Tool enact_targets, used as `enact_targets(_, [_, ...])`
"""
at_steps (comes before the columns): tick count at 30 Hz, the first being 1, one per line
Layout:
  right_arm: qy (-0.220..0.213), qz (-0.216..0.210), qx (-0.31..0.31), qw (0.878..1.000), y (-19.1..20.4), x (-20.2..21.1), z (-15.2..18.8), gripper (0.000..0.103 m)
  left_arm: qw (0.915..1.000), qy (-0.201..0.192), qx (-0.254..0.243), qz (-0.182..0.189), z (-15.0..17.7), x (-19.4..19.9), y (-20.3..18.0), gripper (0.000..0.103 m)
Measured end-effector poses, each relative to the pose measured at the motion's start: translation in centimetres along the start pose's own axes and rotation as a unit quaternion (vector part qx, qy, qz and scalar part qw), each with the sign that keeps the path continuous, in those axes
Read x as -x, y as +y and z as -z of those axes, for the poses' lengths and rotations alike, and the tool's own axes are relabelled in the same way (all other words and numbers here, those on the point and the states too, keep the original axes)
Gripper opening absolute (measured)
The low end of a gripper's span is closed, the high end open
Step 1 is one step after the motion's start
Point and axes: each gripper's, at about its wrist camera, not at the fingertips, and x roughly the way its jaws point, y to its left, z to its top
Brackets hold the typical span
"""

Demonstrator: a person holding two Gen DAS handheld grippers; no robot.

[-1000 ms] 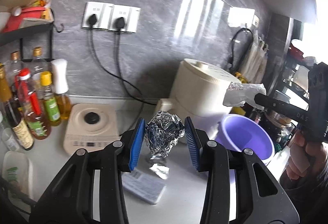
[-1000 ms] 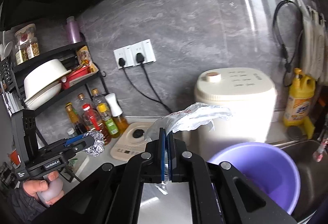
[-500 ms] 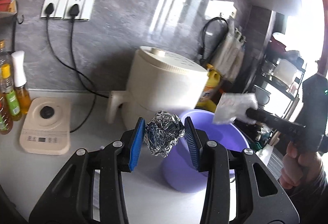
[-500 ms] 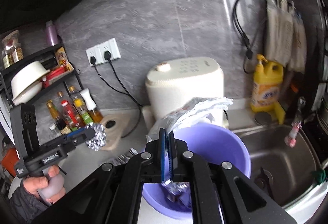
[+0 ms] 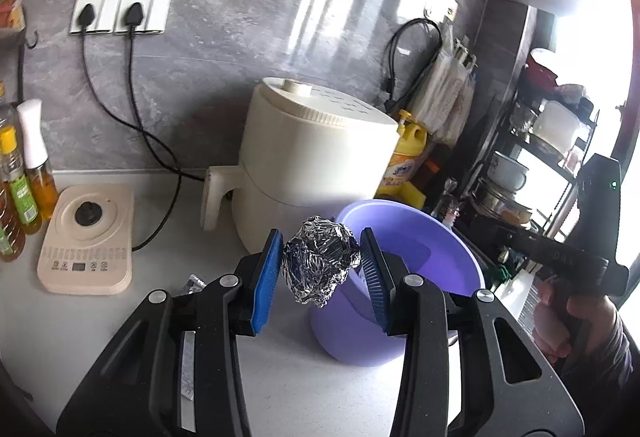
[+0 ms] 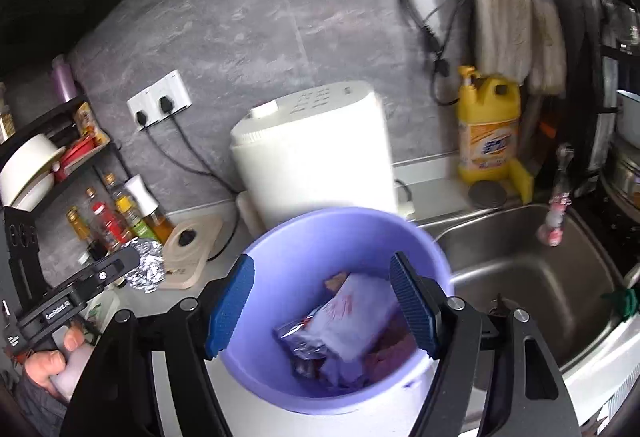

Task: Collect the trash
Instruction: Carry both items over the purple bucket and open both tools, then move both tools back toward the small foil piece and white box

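foil ball (image 5: 320,261) in left jaws; wrapper (image 6: 352,317) beneath opening right jaws, binned

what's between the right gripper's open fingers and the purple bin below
Nothing solid: in the right wrist view the opening right gripper hangs empty over the purple bin, with the white wrapper already lying inside.

Left claw (image 5: 320,269) clamped on its load; right claw (image 6: 322,301) opening, nothing between.
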Motion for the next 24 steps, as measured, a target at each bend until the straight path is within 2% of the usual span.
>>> enact_targets(11, [-0.05,0.051,-0.039,0.997,-4.3,5.3,1.1,0.07,0.9952,0.033,-0.051,0.076,-1.0,-4.7,-6.2,0.041])
enact_targets(17, [-0.059,0.078,-0.067,0.993,-7.0,7.1,1.7,0.07,0.9905,0.051,-0.051,0.117,-0.9,-7.4,-8.9,0.042])
enact_targets(18, [-0.061,0.083,-0.069,0.992,-7.4,7.3,1.8,0.07,0.9886,0.059,-0.054,0.128,-0.8,-7.8,-9.4,0.051])
enact_targets(19, [-0.061,0.086,-0.071,0.992,-7.6,7.4,1.8,0.07,0.987,0.065,-0.059,0.135,-0.6,-8.0,-9.8,0.067])
enact_targets(20, [-0.061,0.087,-0.074,0.992,-7.9,7.5,1.9,0.07,0.986,0.065,-0.067,0.139,-0.5,-8.0,-10.2,0.078])
enact_targets(22, [-0.061,0.088,-0.079,0.991,-8.2,7.5,2.1,0.07,0.9865,0.054,-0.082,0.131,-0.3,-7.5,-10.1,0.082])
enact_targets(24, [-0.061,0.084,-0.08,0.991,-8.2,7.4,2.1,0.07,0.9885,0.054,-0.074,0.12,-0.4,-7.1,-9.0,0.085])
